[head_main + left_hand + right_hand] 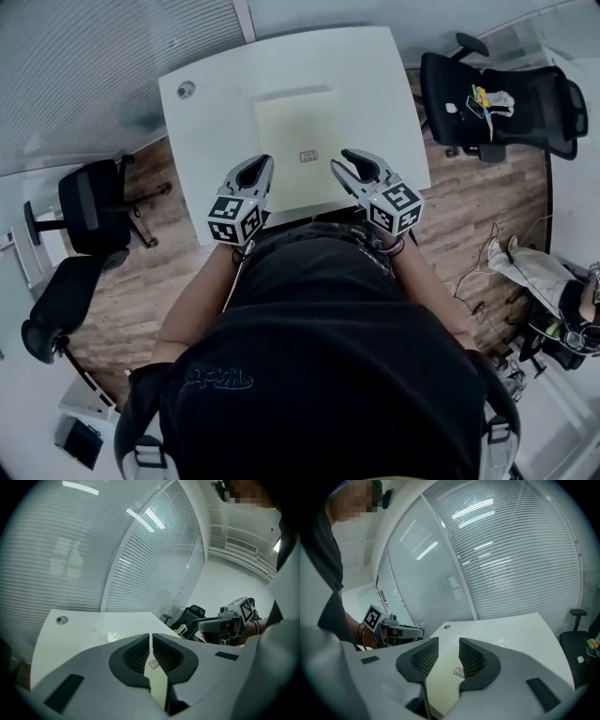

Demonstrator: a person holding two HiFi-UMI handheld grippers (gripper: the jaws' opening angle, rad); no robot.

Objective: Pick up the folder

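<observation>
The folder [295, 131] lies flat in the middle of the white table [375, 84], near its front edge, and is not yet lifted, so I judge the whole pick-up is left to do. It is a thin, pale yellow-green rectangle with a matte surface and a small label [308, 156] near its front side. My left gripper [262, 165] hangs over its front left corner with jaws pressed together and nothing in them. My right gripper [343, 160] is over the front right part, jaws parted, empty. Their inner pads are dark and ribbed.
</observation>
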